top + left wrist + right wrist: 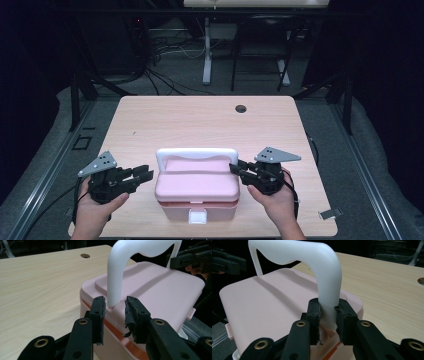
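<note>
Here, then, line by line:

Box: a pale pink plastic lunch box with rounded corners (196, 187) stands on the desk near the person's edge, midway between the two hands, lid on.

Handle: a white plastic arched carrying handle (196, 154) stands upright over the box, its two legs meeting the lid at the box's left and right ends.

Latch: a small white plastic clasp (197, 216) sits at the middle of the box's front wall.

Desk: a light wood-grain desk (200, 120) with a round dark cable hole (241, 108) near its far edge.

Left tongs: the left tongs (145, 175) hang just beside the box's left end. In the left gripper view (115, 307) the jaws stand apart on either side of the handle's left leg, with a gap between each pad and the leg, so they are released.

Right tongs: the right tongs (236, 167) reach the box's right end. In the right gripper view (328, 312) both pads press on the foot of the handle's right leg, so they are clenched on the handle.

Hands: the person's left hand (97, 202) and right hand (275, 195) hold the gripper bodies from below.

Floor item: a small grey metal clip (330, 213) lies on the floor beyond the desk's right front corner.
</note>
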The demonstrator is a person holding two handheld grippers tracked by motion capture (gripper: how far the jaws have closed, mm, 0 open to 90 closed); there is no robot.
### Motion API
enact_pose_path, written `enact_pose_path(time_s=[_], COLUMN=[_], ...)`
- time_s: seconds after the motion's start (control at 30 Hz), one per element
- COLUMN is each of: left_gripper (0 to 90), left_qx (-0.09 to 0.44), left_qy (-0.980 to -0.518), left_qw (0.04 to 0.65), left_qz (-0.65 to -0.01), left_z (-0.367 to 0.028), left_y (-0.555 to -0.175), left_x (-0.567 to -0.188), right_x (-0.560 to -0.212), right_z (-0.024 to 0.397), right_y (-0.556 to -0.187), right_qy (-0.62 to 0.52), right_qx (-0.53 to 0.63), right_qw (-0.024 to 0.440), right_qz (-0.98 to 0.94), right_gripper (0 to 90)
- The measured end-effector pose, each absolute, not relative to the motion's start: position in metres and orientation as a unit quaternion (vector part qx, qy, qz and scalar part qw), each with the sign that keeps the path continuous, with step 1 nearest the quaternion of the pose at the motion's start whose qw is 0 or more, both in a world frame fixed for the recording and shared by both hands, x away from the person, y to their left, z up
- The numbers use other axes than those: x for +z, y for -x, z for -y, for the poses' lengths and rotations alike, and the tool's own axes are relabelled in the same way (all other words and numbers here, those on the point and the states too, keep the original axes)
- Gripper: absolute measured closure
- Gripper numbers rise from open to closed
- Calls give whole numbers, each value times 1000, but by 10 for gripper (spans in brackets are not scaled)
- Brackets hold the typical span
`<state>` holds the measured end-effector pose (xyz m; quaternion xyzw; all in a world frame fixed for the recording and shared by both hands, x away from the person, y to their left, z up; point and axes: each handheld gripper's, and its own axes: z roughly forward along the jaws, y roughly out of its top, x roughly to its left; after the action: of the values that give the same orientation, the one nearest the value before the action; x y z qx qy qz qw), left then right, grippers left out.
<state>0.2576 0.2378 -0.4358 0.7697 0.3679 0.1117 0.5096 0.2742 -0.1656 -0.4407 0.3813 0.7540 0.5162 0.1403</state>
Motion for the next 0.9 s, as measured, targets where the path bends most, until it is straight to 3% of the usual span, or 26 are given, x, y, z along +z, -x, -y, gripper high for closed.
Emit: enact_pose_path(time_s=[0.9], left_gripper=[693], left_qx=[123], left_qy=[-778], left_qw=[504], left_qz=[-355], left_z=[-236], left_y=[-218], left_x=[-471], right_x=[-438], right_z=[166], right_y=[-275], right_qy=[-384], right_qx=[520], right_qw=[142], right_qz=[-750], right_gripper=[741])
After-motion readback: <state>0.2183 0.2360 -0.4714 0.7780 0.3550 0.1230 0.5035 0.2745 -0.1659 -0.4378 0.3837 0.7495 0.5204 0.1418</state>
